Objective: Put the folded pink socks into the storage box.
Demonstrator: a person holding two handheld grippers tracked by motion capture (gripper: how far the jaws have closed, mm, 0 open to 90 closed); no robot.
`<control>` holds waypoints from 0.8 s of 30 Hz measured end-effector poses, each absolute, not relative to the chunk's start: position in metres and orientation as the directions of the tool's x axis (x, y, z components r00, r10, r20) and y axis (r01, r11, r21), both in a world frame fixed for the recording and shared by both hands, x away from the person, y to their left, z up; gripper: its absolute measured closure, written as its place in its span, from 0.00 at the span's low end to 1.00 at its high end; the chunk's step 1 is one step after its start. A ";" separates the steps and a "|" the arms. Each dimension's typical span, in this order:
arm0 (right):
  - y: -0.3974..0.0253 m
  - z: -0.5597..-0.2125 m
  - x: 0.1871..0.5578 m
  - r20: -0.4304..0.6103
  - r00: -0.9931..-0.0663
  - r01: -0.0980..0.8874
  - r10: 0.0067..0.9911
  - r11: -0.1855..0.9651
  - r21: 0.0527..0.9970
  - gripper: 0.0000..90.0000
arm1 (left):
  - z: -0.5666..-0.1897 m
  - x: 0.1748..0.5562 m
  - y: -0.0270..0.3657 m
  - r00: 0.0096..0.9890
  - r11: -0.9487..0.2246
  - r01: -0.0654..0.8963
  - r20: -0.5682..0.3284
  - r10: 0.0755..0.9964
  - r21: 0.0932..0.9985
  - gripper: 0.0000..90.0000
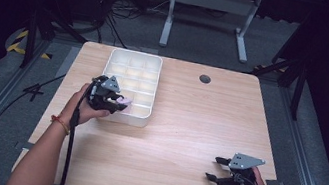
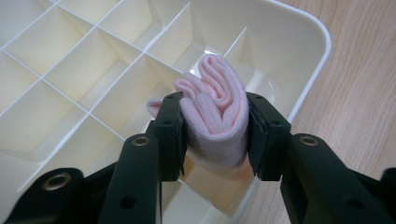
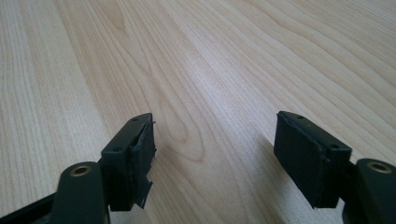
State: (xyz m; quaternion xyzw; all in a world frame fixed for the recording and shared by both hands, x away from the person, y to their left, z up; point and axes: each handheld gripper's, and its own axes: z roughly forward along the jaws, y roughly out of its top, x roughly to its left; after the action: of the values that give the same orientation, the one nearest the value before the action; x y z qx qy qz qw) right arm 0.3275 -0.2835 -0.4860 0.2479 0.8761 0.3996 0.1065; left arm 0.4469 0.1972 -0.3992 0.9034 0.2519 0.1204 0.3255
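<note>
Nearest the person, the right tool [image 1: 221,171] rests low over the bare wooden counter [image 1: 187,126] at its near right corner, jaws spread wide with nothing between them; its own view has only wood grain ahead. Further in and to the left, the left tool [image 1: 119,101] is clamped on a folded pink cloth [image 2: 217,109], the pads pressing both sides of the roll so its layered edge stands up between them. It hangs over the near edge of the white divided tray [image 1: 154,88], above what looks like the near corner compartment, though from this angle I can't say for sure which cell lies directly below. So the step in hand seems to be the placing: the cloth is carried and lined up, not yet let go. The next move, I'd judge, calls for lowering the roll straight into one cell, clear of the thin dividers, then parting the jaws so it stays tucked. Beyond, the tray's other compartments that can be seen all appear empty.
</note>
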 end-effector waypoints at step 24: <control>-0.283 -0.486 0.328 0.010 -0.856 0.347 0.517 0.559 0.753 0.33 | -0.391 0.457 0.192 0.838 -0.666 0.447 -0.019 0.545 0.598 0.47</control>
State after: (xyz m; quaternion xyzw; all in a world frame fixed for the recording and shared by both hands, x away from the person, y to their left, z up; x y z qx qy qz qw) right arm 0.3276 -0.2835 -0.4861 0.2466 0.8765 0.3996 0.1065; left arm 0.4573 0.1924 -0.3908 0.9090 0.2728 0.0810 0.3044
